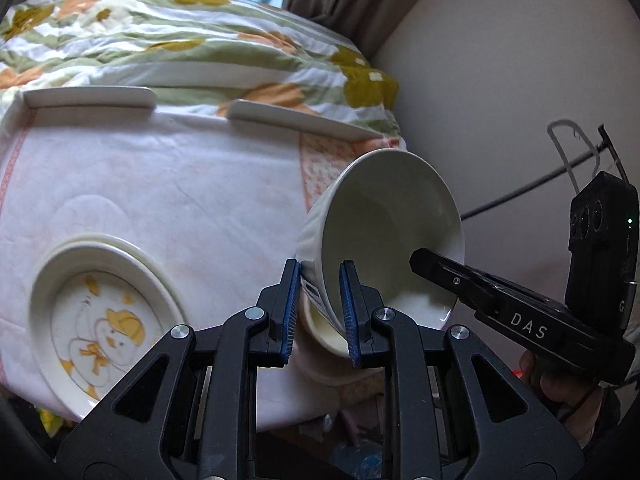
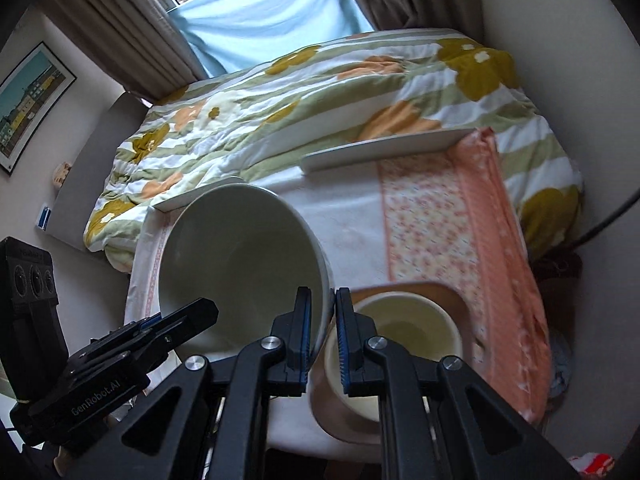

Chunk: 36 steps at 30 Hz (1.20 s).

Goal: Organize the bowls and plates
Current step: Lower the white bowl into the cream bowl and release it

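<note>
Two grippers are grasping one white bowl: we are clamping our left gripper on its rim and our right gripper on the opposite rim, holding it tilted above the cloth-covered table, over a cream cup.

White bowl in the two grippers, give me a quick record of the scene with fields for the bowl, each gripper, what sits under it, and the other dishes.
bowl: large white bowl, tilted, off the table
left gripper: shut on the bowl's rim
right gripper: shut on the bowl's rim on the other side
below bowl: cream cup on a tan tray
other dishes: duck-print plate; two flat white plates at the far table edge
surface: table under a white and pink cloth
</note>
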Each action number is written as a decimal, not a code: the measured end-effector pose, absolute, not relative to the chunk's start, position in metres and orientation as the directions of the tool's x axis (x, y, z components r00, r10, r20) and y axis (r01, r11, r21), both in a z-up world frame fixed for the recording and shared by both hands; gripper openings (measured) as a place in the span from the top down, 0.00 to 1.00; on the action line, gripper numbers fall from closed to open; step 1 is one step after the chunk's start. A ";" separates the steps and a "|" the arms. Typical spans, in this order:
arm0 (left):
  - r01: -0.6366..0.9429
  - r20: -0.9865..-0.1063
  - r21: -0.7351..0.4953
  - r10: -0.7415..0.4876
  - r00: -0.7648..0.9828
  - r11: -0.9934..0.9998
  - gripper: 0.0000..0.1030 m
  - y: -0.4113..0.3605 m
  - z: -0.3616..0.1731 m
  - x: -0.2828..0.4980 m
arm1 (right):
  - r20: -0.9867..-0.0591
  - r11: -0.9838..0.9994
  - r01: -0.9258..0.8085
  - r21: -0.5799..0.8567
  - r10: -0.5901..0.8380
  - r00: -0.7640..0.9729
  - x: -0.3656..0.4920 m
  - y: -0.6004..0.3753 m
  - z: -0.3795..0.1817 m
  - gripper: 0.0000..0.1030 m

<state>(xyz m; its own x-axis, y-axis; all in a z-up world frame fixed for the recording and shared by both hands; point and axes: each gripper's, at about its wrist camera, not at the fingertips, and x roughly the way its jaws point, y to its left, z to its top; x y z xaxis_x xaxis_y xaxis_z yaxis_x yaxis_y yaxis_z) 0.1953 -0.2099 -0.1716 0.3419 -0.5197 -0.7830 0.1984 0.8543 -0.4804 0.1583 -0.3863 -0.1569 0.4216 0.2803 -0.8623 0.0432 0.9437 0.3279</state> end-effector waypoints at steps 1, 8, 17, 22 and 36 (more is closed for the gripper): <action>0.209 -0.791 -0.474 -0.518 0.326 0.856 0.83 -0.223 -0.175 0.189 | -0.866 0.944 0.055 0.325 0.273 0.418 0.152 -0.394 -0.160 0.89; 0.238 -0.845 -0.424 -0.477 0.244 0.874 0.83 -0.261 -0.196 0.182 | -0.883 0.925 0.136 0.354 0.283 0.375 0.129 -0.430 -0.192 0.89; 0.292 -0.889 -0.352 -0.416 0.194 0.889 0.83 -0.276 -0.213 0.195 | -0.888 0.904 0.189 0.383 0.304 0.344 0.124 -0.446 -0.218 0.89; 0.342 -0.908 -0.303 -0.379 0.180 0.889 0.83 -0.285 -0.222 0.201 | -0.900 0.910 0.200 0.363 0.286 0.328 0.124 -0.449 -0.226 0.89; 0.407 -0.935 -0.214 -0.307 0.178 0.888 0.83 -0.293 -0.230 0.202 | -0.913 0.921 0.192 0.340 0.275 0.301 0.126 -0.447 -0.233 0.89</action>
<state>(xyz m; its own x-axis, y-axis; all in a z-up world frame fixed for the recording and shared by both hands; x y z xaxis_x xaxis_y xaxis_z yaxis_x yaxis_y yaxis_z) 0.2024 -0.2931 -0.2300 0.1776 -0.3074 -0.9349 0.4075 0.8877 -0.2144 0.1261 -0.4466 -0.2332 0.3010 0.2748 -0.9132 0.1919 0.9205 0.3403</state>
